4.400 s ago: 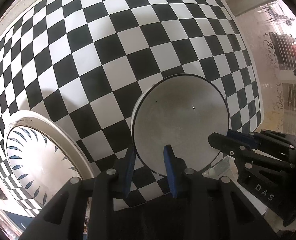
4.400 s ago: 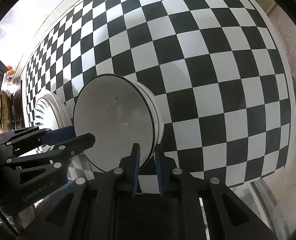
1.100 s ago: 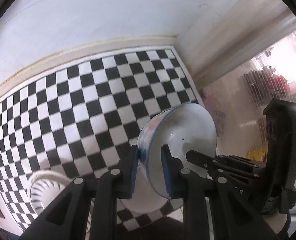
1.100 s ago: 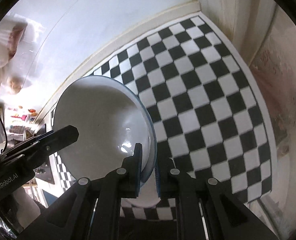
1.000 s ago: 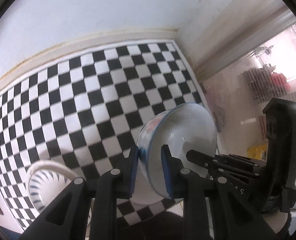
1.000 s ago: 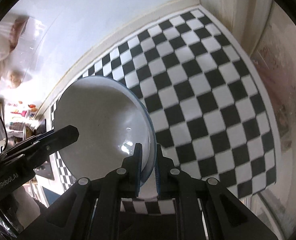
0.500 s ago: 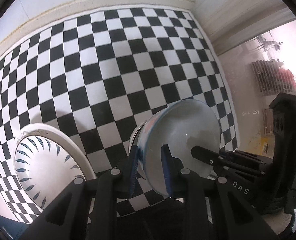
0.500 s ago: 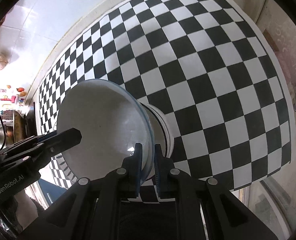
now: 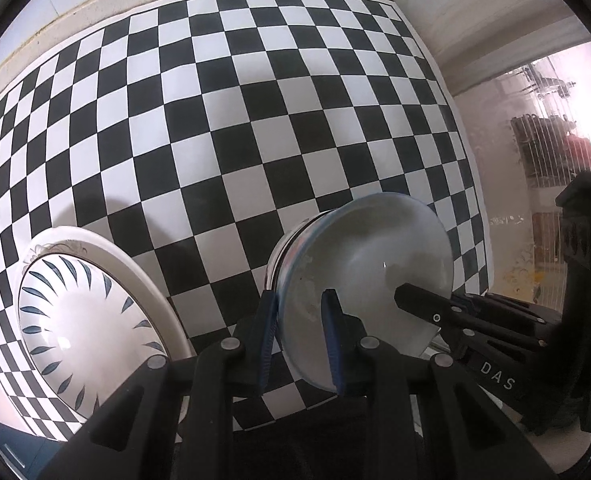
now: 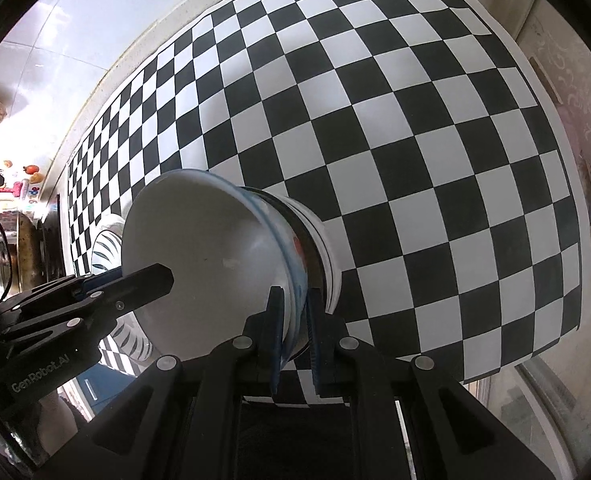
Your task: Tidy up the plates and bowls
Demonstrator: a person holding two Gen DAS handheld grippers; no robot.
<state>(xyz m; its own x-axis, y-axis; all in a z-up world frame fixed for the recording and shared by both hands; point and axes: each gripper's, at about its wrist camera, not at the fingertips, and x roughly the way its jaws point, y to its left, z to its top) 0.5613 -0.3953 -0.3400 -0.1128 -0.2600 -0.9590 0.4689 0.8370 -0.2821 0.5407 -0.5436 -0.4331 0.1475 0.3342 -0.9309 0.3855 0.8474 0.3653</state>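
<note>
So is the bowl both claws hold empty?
Empty: the bowl's white inside shows bare in both views, nested in the black-rimmed bowl beneath.

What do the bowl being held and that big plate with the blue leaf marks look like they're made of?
The bowl looks like glazed ceramic or porcelain: smooth white inside, a small bright glint, a thin blue rim. The big plate seems the same kind of ware: glossy white with painted blue strokes and a soft light reflection. Hard plastic such as melamine cannot be ruled out by look alone.

My checkered surface (image 9: 255, 128) carries a leaf-patterned plate (image 9: 83, 320) on the left and, just beside it, a black-rimmed bowl (image 10: 323, 256).
</note>
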